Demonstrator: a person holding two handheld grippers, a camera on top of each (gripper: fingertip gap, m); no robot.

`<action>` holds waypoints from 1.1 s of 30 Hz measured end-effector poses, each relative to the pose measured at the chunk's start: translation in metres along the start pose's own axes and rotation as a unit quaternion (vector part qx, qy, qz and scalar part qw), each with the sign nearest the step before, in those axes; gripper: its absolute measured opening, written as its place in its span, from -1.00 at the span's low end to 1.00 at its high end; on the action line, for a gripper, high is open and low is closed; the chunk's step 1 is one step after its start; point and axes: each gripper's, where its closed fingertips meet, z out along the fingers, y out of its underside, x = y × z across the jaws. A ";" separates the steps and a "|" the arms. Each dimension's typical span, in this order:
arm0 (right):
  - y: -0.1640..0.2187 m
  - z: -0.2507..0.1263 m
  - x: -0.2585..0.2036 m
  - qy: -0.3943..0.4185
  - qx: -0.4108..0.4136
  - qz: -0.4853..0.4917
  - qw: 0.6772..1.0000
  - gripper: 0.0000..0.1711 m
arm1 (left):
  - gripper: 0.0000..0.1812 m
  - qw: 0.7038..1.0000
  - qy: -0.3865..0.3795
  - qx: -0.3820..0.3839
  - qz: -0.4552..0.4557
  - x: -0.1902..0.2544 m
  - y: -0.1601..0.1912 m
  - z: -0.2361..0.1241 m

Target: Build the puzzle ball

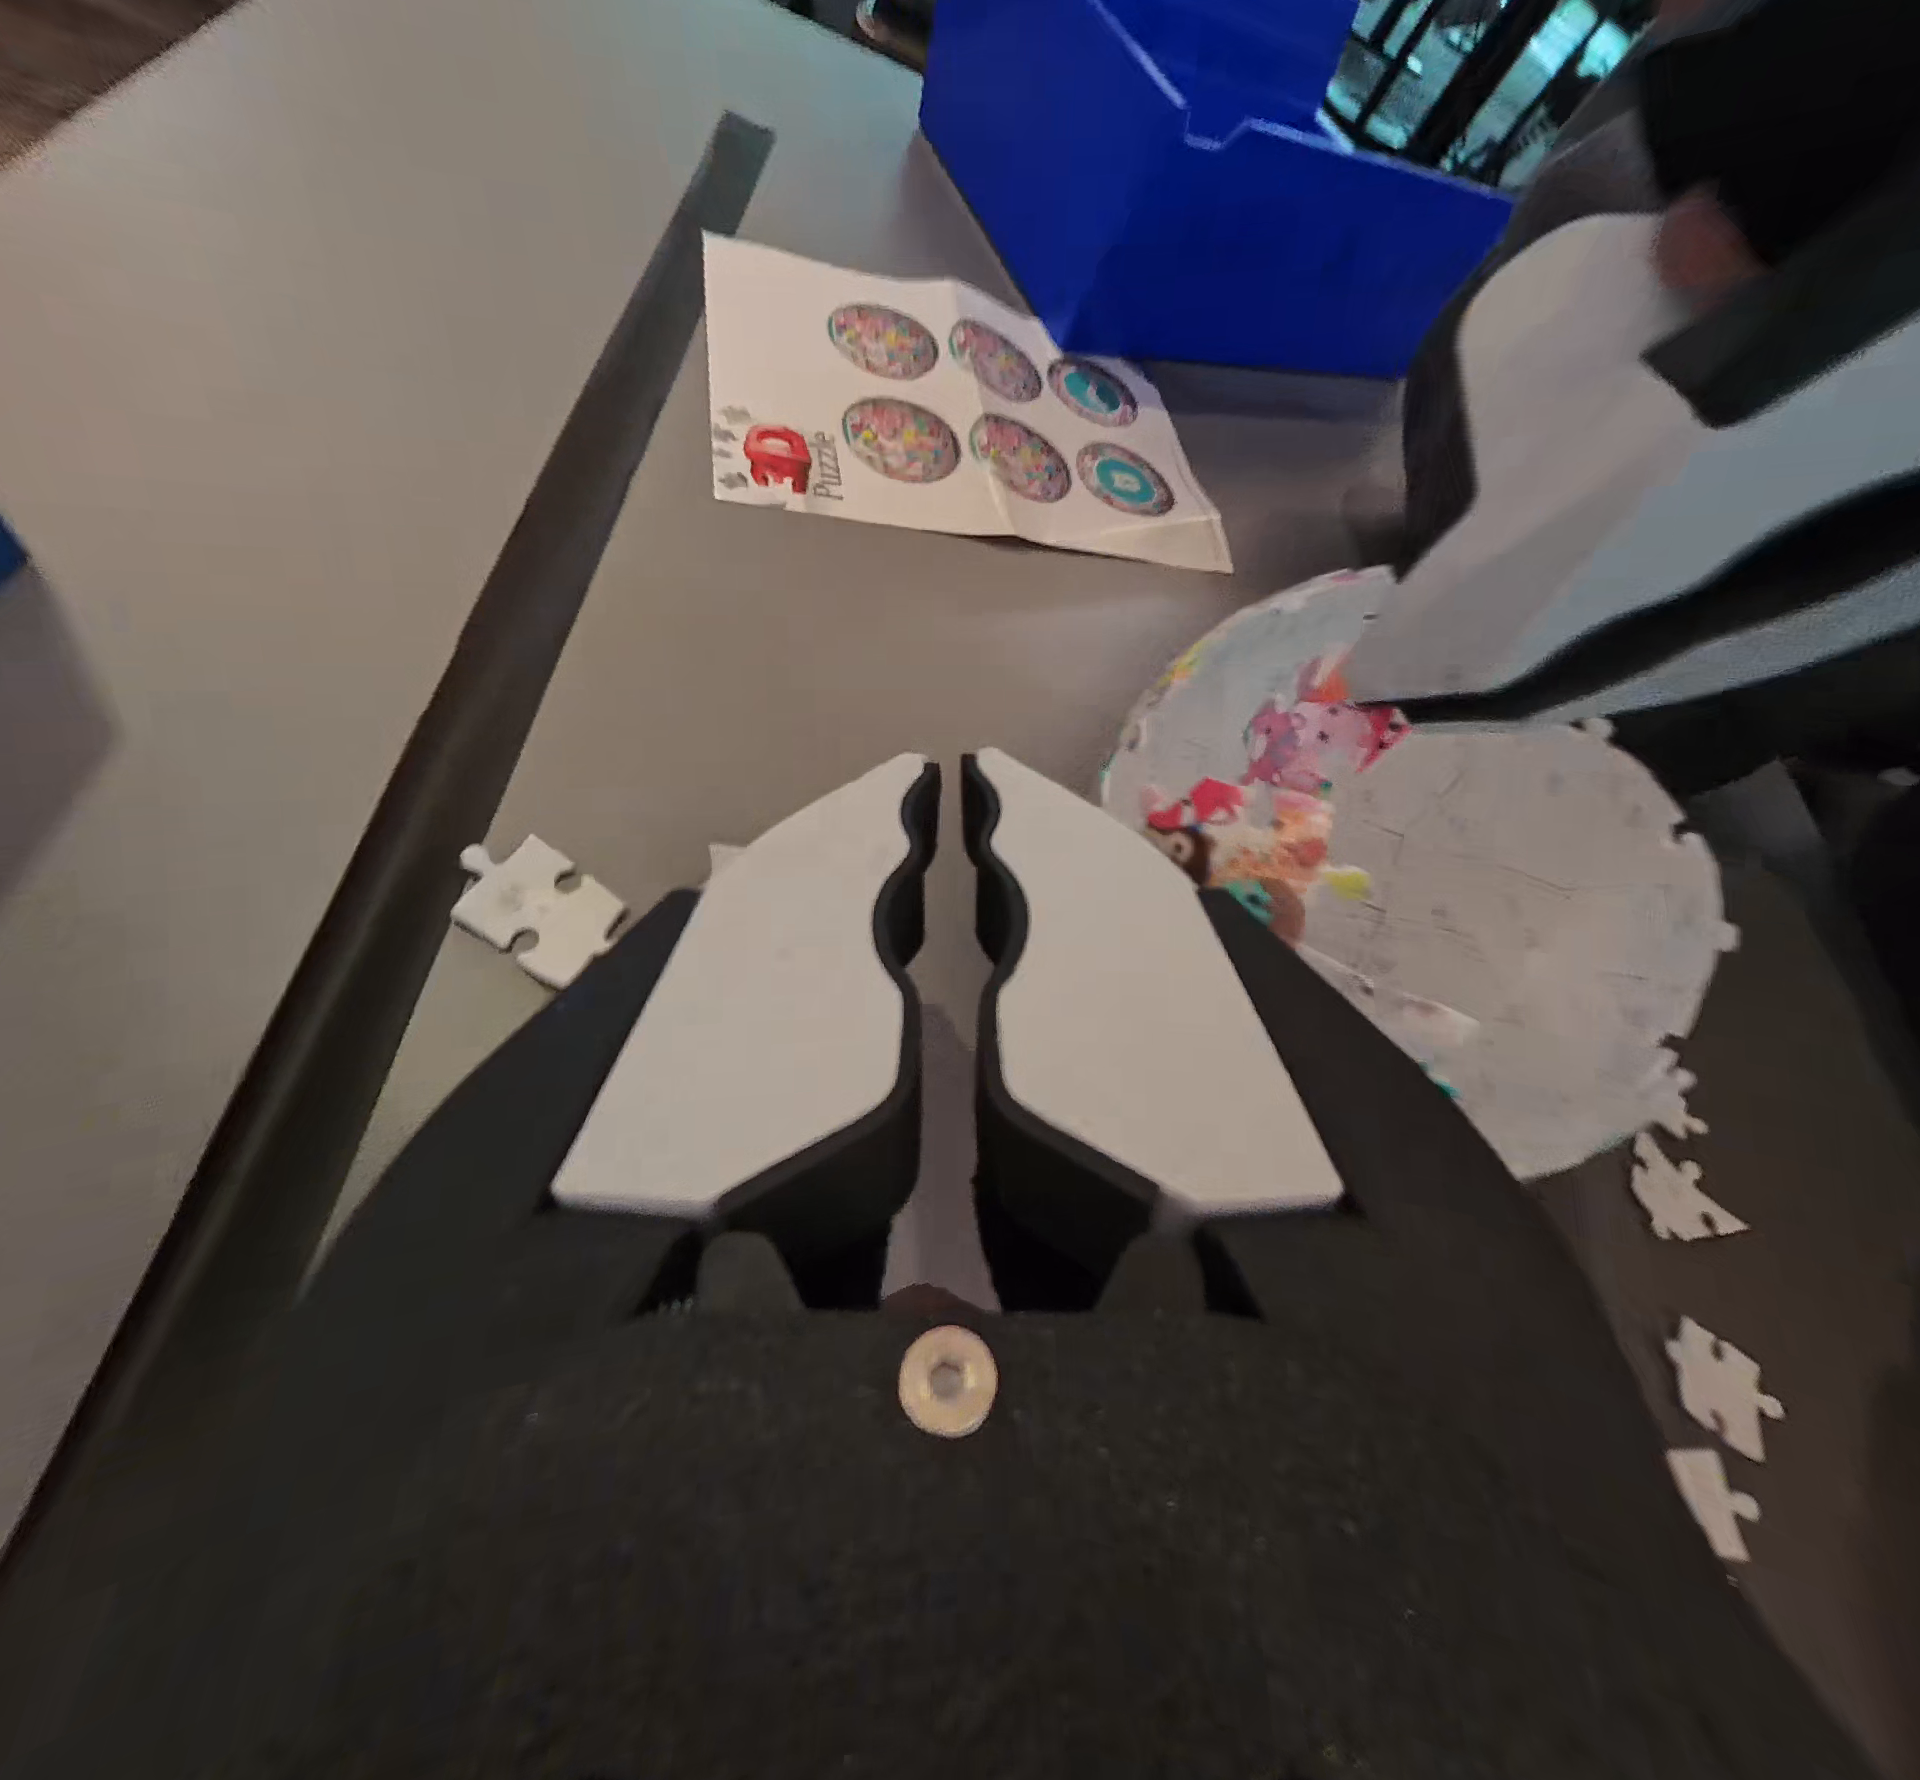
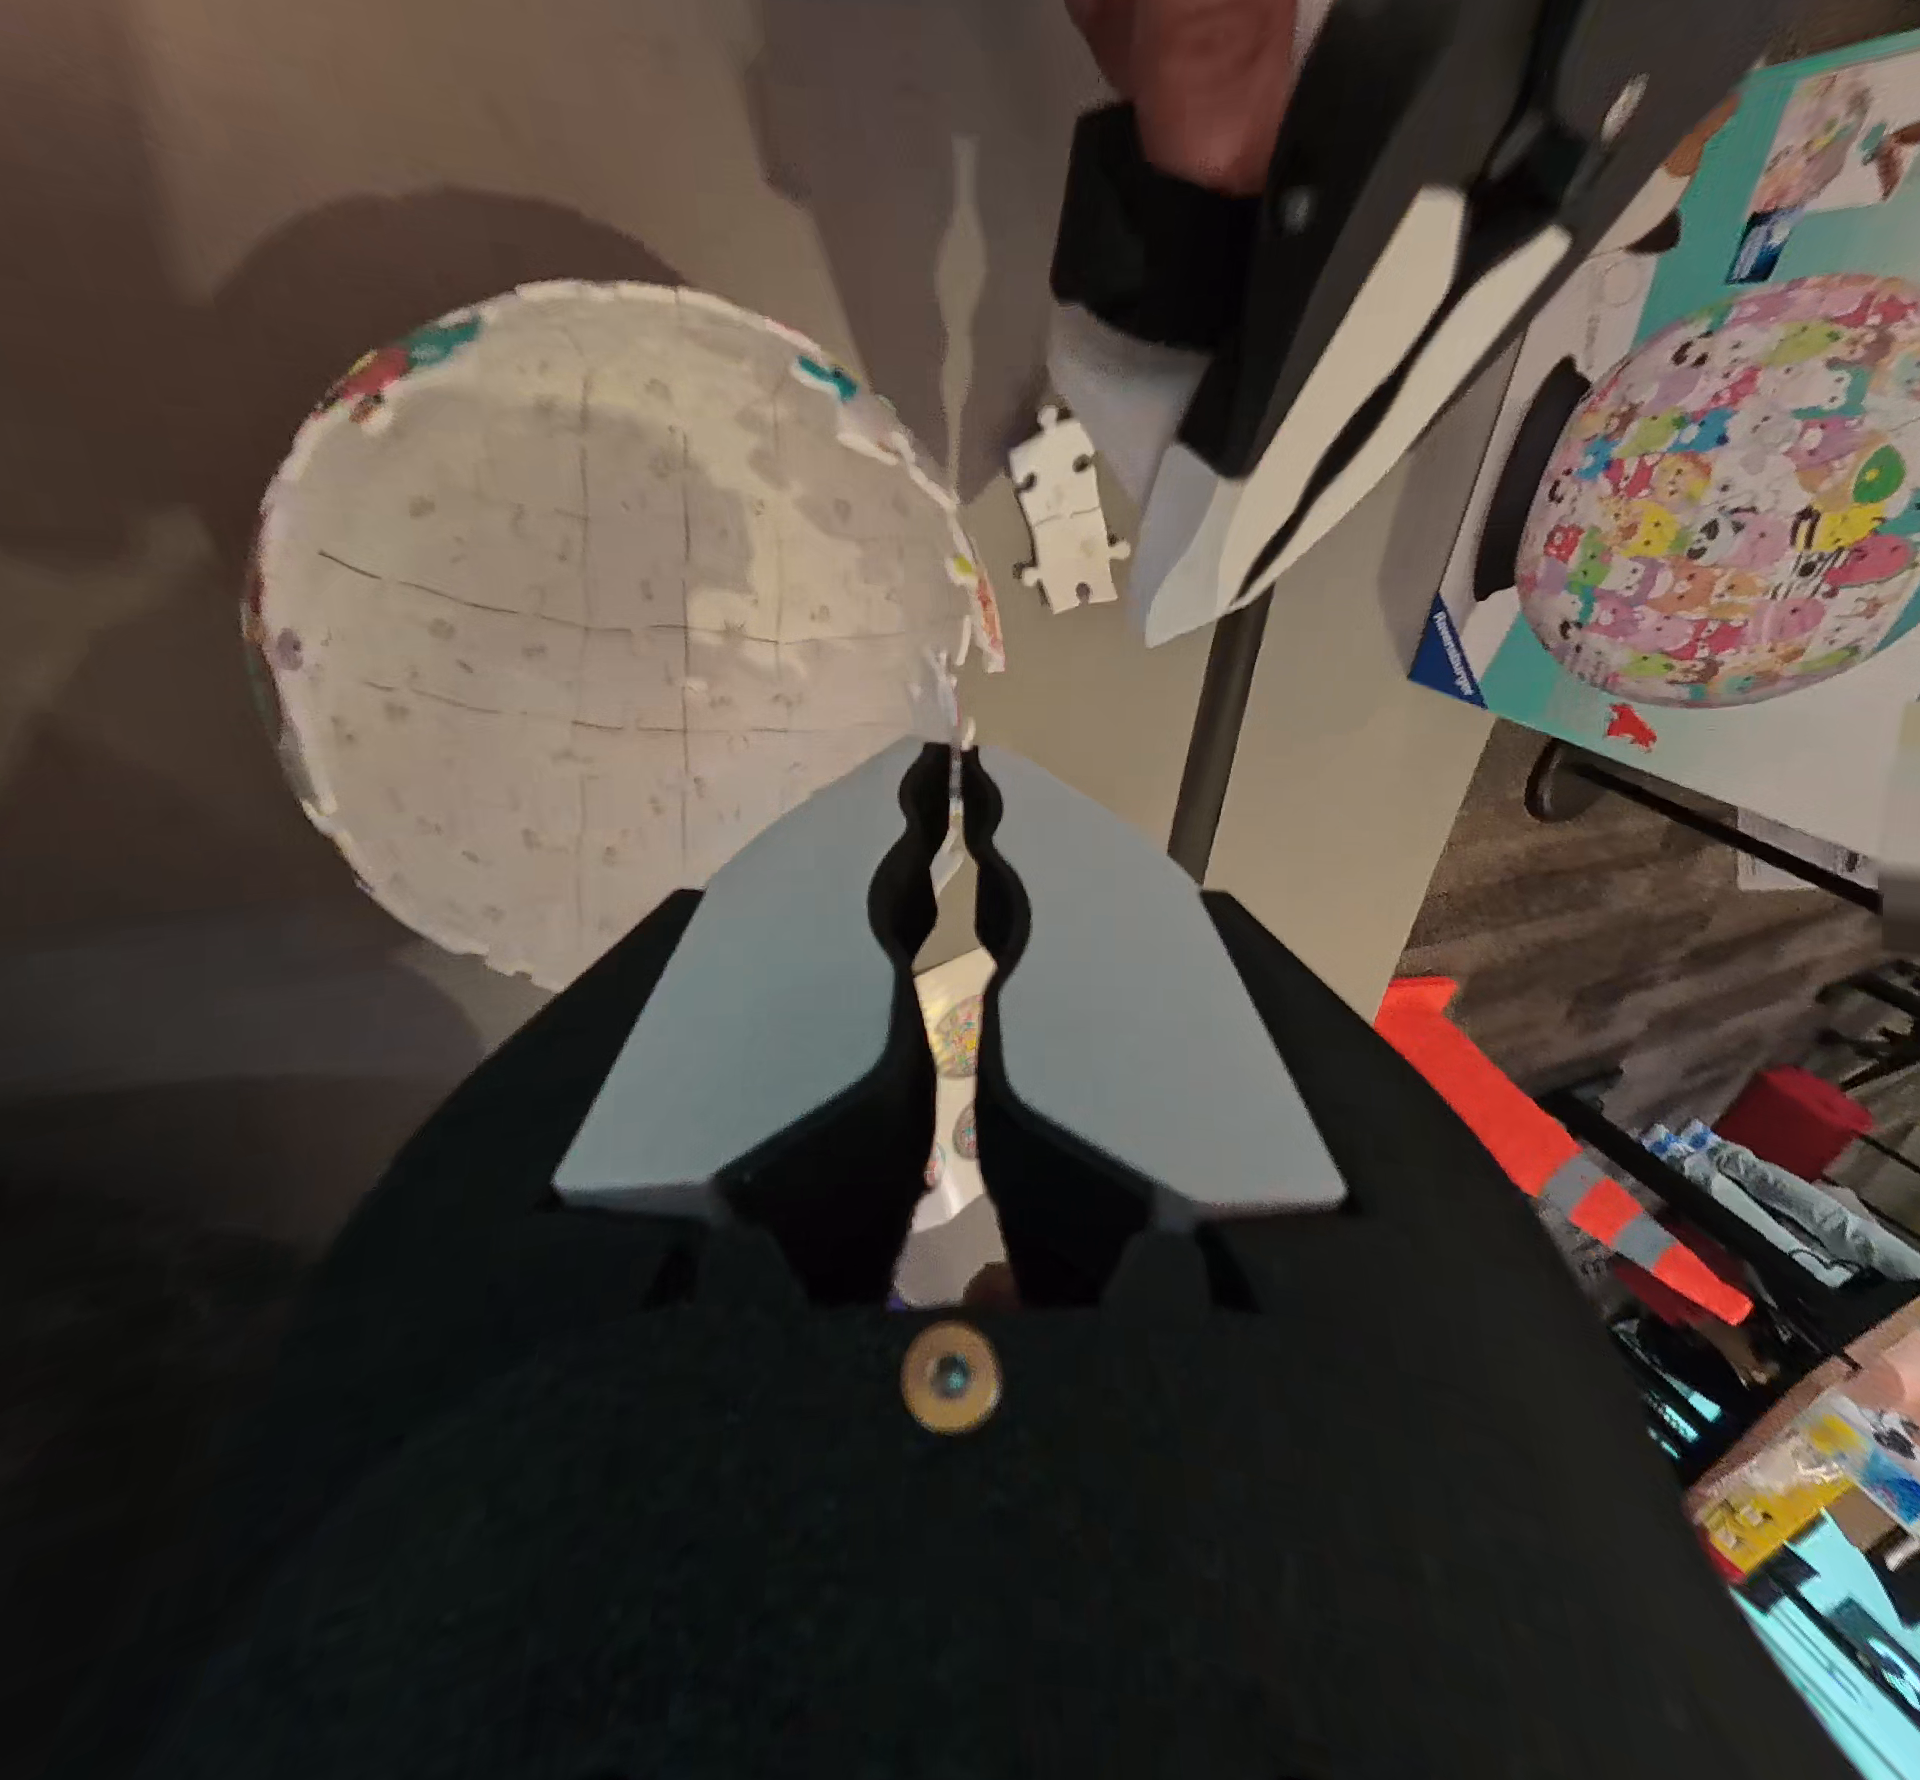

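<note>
The half-built puzzle ball [image 1: 1496,951] is a white bowl-shaped shell with a colourful outer side, lying on the grey table; the right wrist view shows its white inside [image 2: 582,608]. My right gripper [image 2: 956,762] is shut at the shell's rim, with a thin white edge pinched between its fingers; it also shows in the left wrist view [image 1: 1377,696]. My left gripper [image 1: 951,772] is shut and empty, hovering left of the shell, and appears in the right wrist view [image 2: 1174,613]. A joined pair of white pieces [image 1: 540,909] lies beside it [image 2: 1065,515].
Several loose white pieces [image 1: 1714,1382] lie right of the shell. A picture instruction sheet [image 1: 935,411] and a blue box [image 1: 1195,172] are farther back. A dark seam [image 1: 540,608] splits the table. The puzzle's printed box [image 2: 1714,483] stands beyond the table edge. The left gripper's tips are roughly 7 centimeters from the right gripper's.
</note>
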 end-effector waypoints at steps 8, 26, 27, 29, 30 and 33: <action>0.002 0.016 0.002 0.007 -0.039 0.016 0.999 -0.97 | -1.00 0.999 0.035 -0.032 0.024 0.005 -0.003 0.024; 0.003 0.026 0.005 0.039 -0.067 0.041 0.996 -0.97 | -1.00 0.996 0.063 -0.065 0.028 0.020 0.015 0.025; 0.003 0.027 0.005 0.039 -0.067 0.042 0.996 -0.97 | -1.00 0.996 0.064 -0.064 0.027 0.020 0.015 0.025; 0.003 0.027 0.005 0.039 -0.067 0.049 0.996 -0.97 | -1.00 0.996 0.064 -0.064 0.026 0.020 0.015 0.024; 0.003 0.028 0.005 0.038 -0.069 0.052 0.996 -0.97 | -1.00 0.996 0.065 -0.063 0.026 0.020 0.015 0.024; 0.004 0.029 0.005 0.034 -0.070 0.061 0.995 -0.97 | -1.00 0.996 0.068 -0.061 0.025 0.021 0.014 0.023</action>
